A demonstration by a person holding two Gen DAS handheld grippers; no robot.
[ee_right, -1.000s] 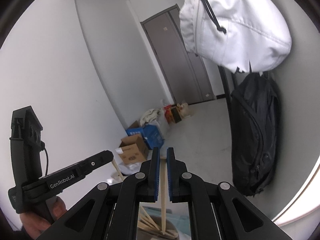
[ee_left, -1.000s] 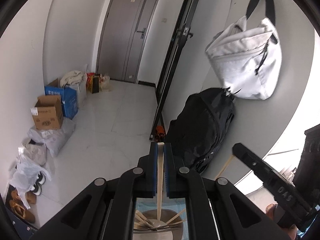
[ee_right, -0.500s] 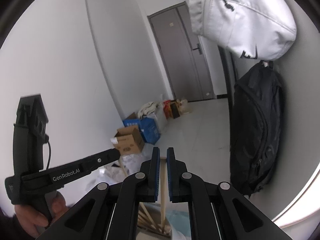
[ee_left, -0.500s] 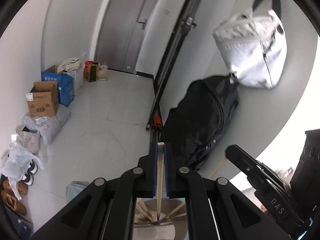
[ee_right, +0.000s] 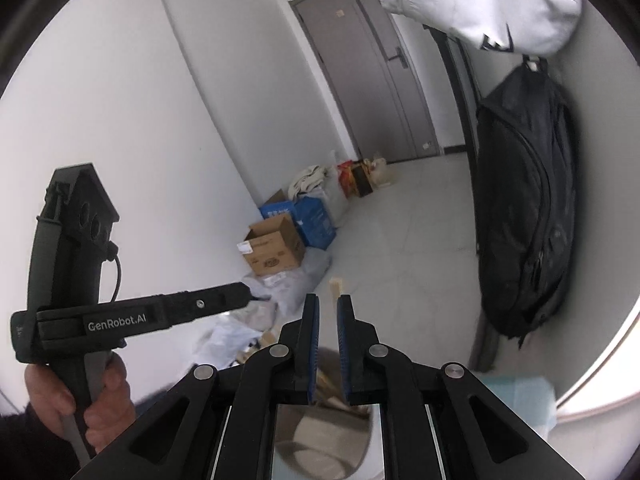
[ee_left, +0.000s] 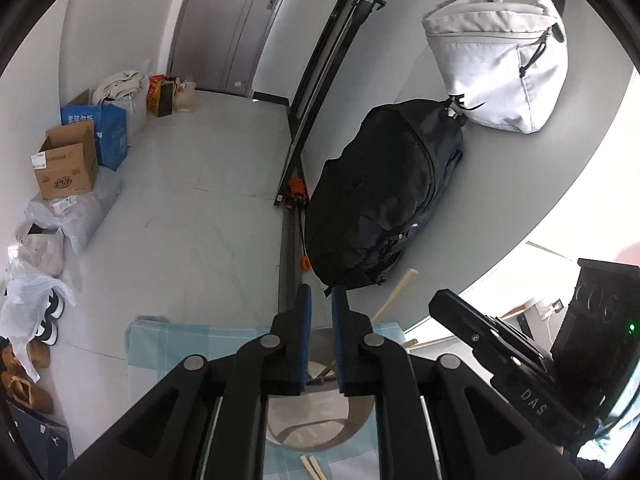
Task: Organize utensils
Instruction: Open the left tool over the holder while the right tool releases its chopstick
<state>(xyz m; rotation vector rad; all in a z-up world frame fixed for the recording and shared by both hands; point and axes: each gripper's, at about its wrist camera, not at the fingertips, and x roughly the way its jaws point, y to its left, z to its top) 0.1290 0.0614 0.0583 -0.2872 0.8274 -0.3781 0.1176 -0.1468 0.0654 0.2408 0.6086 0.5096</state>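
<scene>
The chopsticks are light, stiff, slim wooden sticks, smooth enough to pivot or slide if you pinch them near a tip, so take each one around the middle of its length with the pads square across it and use only gentle pressure; they will not bend much, but a skewed grip will likely let one swing. Most of them stand loosely in the metal holder (ee_left: 320,340) near the far edge of the blue checked cloth (ee_left: 180,340), fanned out against its rim, and one chopstick (ee_left: 394,296) leans out to the right above the others. A loose pair (ee_left: 312,469) lies flat at the cloth's near edge and probably needs collecting next. Your left gripper (ee_left: 321,300) hangs right above the holder, pointing forward and downward over it, its blue pads parted with nothing between them. Your right gripper (ee_right: 327,308) is close beside it on the right, also above the holder and aimed across the room at a shallower tilt; its jaws are likewise released, and the chopstick tip (ee_right: 335,286) seen just past them looks free, not pinched. Your left hand (ee_right: 80,392) wraps the handle from below, wrist roughly level
</scene>
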